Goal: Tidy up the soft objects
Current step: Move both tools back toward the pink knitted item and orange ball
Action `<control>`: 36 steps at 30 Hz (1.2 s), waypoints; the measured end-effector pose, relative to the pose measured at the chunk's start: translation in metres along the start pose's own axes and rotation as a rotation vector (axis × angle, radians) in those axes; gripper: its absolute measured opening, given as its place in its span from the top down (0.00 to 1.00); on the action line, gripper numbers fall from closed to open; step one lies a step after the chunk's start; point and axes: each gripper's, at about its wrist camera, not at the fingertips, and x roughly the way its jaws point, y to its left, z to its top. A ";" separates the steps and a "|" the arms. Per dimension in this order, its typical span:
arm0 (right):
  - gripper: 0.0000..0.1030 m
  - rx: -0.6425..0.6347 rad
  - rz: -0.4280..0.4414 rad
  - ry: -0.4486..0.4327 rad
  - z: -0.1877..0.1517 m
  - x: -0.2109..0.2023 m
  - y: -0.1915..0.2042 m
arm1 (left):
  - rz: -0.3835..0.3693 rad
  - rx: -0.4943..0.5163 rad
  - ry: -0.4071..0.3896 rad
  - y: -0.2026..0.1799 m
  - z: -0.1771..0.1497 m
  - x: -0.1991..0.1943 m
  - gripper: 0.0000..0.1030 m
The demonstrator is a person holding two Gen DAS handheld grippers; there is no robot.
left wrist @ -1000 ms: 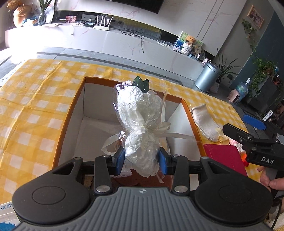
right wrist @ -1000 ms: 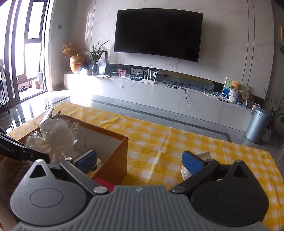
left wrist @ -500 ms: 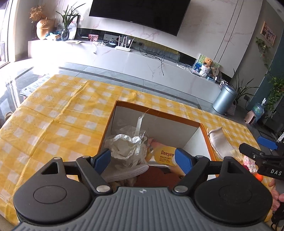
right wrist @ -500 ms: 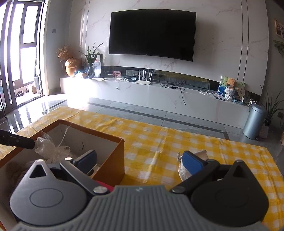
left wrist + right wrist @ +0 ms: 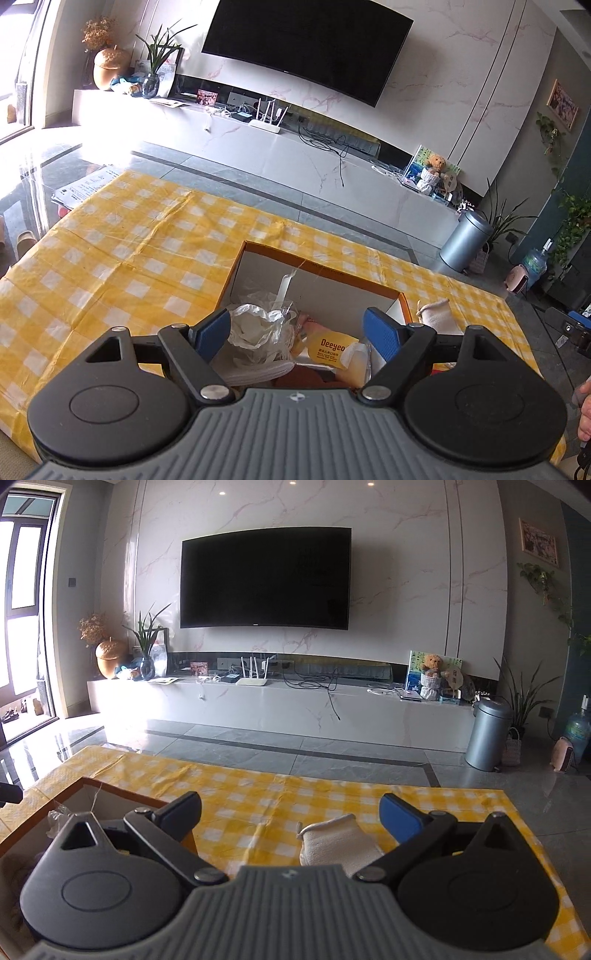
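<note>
the left claw point(image 5: 297, 334) is wide open and nothing is between its blue pads point(image 5: 210, 332); it hangs over the near part of the orange-rimmed box point(image 5: 321, 263). inside the box, just below the claw, lies the plastic-wrapped bundle point(image 5: 255, 326), crumpled, with a clear ribbon strip standing up from it. to the right of the bundle in the same box is a yellow packet point(image 5: 332, 350) with the word "deeyeo", and at the near side something brown shows, too hidden to tell what it is.

the box stands on the surface point(image 5: 122, 258), which is covered with a yellow and white checked cloth. to the right of the box, outside it and just beside its right wall, a white sock point(image 5: 437, 317) lies on the cloth.

the right claw point(image 5: 290, 818) is also open and empty. in its view the white sock point(image 5: 340, 843) is on the cloth between the two fingers, near the body of the claw, and no pad touches it. the corner of the box point(image 5: 122, 794) is at the left of this view.
</note>
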 end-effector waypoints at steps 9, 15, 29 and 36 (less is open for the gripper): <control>0.02 0.088 -0.028 -0.018 0.002 -0.017 -0.037 | 0.015 0.148 -0.048 -0.040 -0.008 -0.023 0.07; 0.02 0.088 -0.029 -0.024 0.002 -0.026 -0.046 | -0.021 0.255 -0.060 -0.086 -0.015 -0.031 0.07; 0.02 0.262 -0.248 0.275 -0.058 0.021 -0.134 | -0.033 0.553 0.046 -0.223 -0.070 0.016 0.07; 0.03 0.441 -0.272 0.436 -0.101 0.066 -0.183 | -0.027 0.668 0.124 -0.280 -0.097 0.058 0.07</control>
